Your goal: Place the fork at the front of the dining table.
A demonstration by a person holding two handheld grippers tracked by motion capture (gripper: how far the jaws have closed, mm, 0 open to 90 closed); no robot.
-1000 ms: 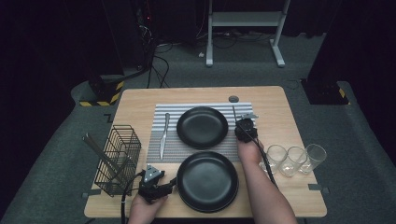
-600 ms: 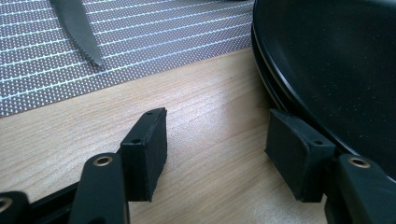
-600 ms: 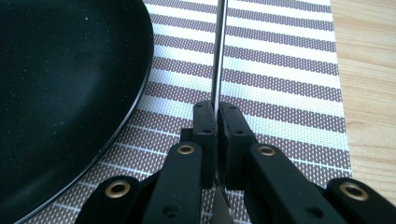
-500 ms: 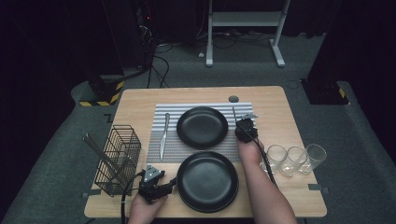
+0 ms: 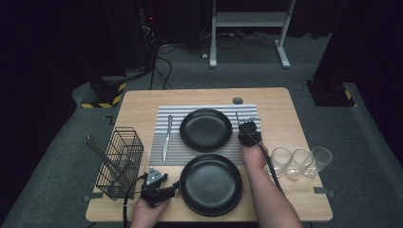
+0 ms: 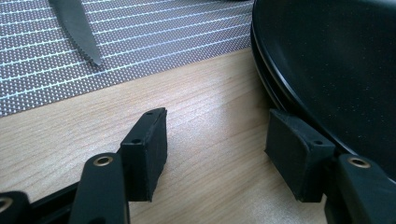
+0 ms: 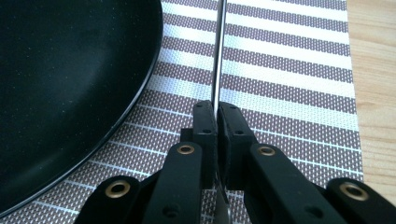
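Two black plates lie on the table: the far plate point(image 5: 206, 129) on a striped placemat point(image 5: 167, 114), the near plate point(image 5: 211, 184) on bare wood. My right gripper point(image 5: 247, 126) point(image 7: 217, 116) is shut on a thin metal utensil point(image 7: 218, 56) that lies on the placemat point(image 7: 289, 70) just right of the far plate point(image 7: 70, 84). My left gripper point(image 5: 166, 190) point(image 6: 217, 140) stands open at the near plate's left rim point(image 6: 336, 70), with only bare wood between its pads. Its right pad point(image 6: 299, 158) sits beside that rim. A knife point(image 5: 167, 137) point(image 6: 77, 28) lies on the placemat's left side.
A black wire basket point(image 5: 119, 161) holding long utensils stands at the table's left. Three clear glasses point(image 5: 299, 161) line up at the right. A small grey disc point(image 5: 237, 100) is set into the table's far edge.
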